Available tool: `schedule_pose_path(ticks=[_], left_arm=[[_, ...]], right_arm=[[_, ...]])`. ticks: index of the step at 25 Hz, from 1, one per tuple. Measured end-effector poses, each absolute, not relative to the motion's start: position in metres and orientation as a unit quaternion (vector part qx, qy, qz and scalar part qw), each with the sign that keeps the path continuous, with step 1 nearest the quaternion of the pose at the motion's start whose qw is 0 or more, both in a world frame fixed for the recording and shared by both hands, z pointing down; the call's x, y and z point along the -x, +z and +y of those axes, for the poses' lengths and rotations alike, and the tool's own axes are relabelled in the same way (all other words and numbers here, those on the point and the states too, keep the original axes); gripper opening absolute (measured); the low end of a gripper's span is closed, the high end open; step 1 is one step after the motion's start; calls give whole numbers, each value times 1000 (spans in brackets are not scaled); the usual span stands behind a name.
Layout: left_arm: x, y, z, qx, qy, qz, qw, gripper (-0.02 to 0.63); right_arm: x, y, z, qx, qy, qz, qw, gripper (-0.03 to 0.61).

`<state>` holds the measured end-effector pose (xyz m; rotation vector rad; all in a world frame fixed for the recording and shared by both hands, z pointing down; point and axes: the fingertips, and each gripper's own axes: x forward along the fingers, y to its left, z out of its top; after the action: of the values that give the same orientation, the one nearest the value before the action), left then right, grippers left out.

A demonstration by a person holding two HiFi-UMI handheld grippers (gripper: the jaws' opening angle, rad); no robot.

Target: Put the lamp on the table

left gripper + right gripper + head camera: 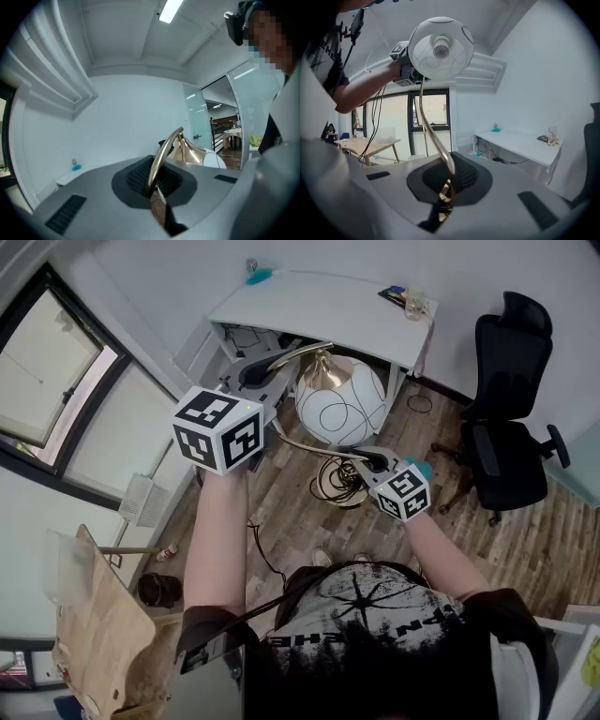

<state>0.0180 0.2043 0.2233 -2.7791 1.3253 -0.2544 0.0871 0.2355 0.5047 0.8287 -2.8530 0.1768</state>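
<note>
The lamp has a white globe shade [339, 407] with black line drawing, a gold cap [323, 371] and a thin curved gold stem [432, 138]. It hangs in the air between both grippers, in front of the white table [328, 310]. My left gripper [262, 371] is shut on the stem's upper bend [164, 157] beside the cap [190, 152]. My right gripper [367, 457] is shut on the stem's lower part, below the shade. In the right gripper view the shade [440, 47] and its bulb tower above, with the left gripper [405, 70] behind it.
A black office chair [511, 427] stands right of the table. Small items [408, 301] sit on the table's right end, a teal thing [260, 277] at its back left. Coiled cable [337, 479] lies on the wood floor below the lamp. Windows [56, 381] line the left.
</note>
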Motion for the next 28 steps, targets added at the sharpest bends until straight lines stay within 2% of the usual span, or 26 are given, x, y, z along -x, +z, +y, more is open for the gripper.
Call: schedule_pose_path(ticks=[12, 28], left_arm=[[-31, 222, 223, 901, -84, 424, 27, 14], [-28, 230, 190, 896, -77, 436, 24, 14]], right_arm=[[-98, 504, 257, -280, 67, -954, 81, 17], [-102, 511, 218, -274, 58, -956, 86, 17]])
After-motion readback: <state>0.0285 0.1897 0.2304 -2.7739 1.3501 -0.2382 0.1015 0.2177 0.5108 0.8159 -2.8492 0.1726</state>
